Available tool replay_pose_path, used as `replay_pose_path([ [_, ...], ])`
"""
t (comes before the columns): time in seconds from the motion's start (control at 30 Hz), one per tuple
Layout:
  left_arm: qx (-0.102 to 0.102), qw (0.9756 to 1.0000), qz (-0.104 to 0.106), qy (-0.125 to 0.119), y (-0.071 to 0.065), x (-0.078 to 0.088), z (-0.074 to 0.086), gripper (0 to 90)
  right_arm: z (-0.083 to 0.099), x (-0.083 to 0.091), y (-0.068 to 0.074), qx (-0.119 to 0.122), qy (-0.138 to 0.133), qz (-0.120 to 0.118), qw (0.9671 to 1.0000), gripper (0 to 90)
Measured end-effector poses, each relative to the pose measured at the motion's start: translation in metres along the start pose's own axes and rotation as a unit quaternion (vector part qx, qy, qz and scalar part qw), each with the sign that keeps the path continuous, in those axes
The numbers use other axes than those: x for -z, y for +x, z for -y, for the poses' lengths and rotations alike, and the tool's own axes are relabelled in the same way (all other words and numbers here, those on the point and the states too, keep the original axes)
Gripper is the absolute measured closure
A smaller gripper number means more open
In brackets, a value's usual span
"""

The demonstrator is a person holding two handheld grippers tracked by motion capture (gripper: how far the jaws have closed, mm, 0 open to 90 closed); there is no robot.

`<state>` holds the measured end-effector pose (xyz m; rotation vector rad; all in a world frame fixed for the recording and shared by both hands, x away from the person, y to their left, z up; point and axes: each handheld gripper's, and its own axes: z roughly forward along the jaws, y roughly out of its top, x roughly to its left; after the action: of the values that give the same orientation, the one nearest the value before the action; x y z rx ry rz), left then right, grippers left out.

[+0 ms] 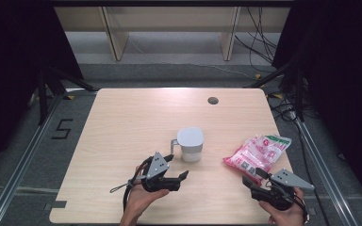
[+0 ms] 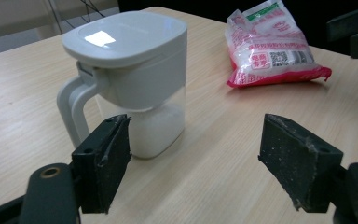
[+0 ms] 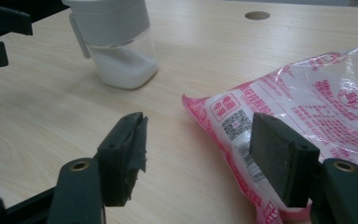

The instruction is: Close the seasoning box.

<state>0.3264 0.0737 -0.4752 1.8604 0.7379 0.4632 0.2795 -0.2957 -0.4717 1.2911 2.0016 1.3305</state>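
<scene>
step: between grips, I judge | my left tool (image 1: 178, 175) released, empty, lower centre | jar (image 1: 190, 144) mid-frame on desk (image 1: 122, 122) | my right tool (image 1: 254, 176) released beside bag (image 1: 258, 152), lower right | next: probably grip bag squarely

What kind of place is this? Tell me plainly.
Probably a lab or recording studio, not a kitchen: a bare wooden table ringed by black curtains, loose cables on the floor, and metal rails alongside.
</scene>
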Motion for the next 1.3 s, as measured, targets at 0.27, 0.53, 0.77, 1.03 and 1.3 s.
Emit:
replay_pose_path([
  [0.27,0.001,0.9999,-0.011,0.004,-0.008,0.003,0.011,23.5,0.008,0.001,0.005,0.040,0.021,-0.014,0.9989,34.6],
  [0.53,0.003,0.9999,-0.011,0.011,-0.018,0.003,0.024,23.3,0.016,-0.001,0.010,0.074,0.060,-0.029,0.9951,33.8],
  [0.77,-0.009,0.9995,-0.010,0.028,-0.027,0.004,0.033,22.7,0.022,-0.001,0.013,0.097,0.080,-0.025,0.9917,33.8],
  [1.03,0.004,0.9996,-0.009,0.028,-0.026,0.003,0.040,22.8,0.024,-0.004,0.016,0.108,0.099,-0.025,0.9889,33.3],
  [1.3,0.007,0.9995,-0.012,0.029,-0.025,0.005,0.040,22.8,0.024,-0.005,0.017,0.112,0.101,-0.025,0.9882,33.1],
])
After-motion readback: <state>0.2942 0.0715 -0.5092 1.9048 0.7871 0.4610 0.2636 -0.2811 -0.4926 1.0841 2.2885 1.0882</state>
